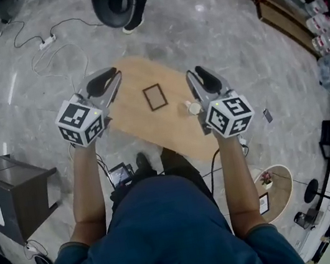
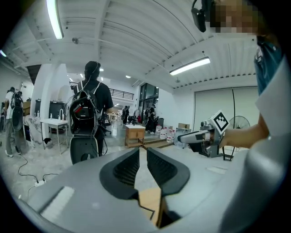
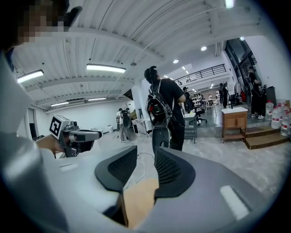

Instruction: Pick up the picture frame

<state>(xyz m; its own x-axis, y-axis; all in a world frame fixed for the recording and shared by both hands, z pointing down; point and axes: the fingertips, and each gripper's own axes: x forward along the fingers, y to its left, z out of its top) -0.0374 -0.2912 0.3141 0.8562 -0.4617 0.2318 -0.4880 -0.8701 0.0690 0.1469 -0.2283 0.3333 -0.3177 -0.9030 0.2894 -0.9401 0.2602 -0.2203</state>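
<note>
Head view: showed the picture frame lying flat near the middle of the wooden tabletop, between the two claws and touched by neither. Placed the left claw over the tabletop's left edge and the right claw over its right part, each carried above the surface on a bare forearm. Also showed a small pale round object on the tabletop just beside the right claw; could not be identified. Gave no clear reading of jaw spacing from this steep angle.

Left gripper view: supplied that reading for the left claw. Showed its jaws a narrow slit apart, with nothing between them and only a strip of wood below. Caught the right claw side-on at the right, marker cube uppermost.

Right gripper view: showed the right claw with jaws parted somewhat wider, likewise empty, bare wood beneath. Showed the left claw side-on at the left.

Added, in both gripper views, a person with a backpack standing beyond the tabletop.
</note>
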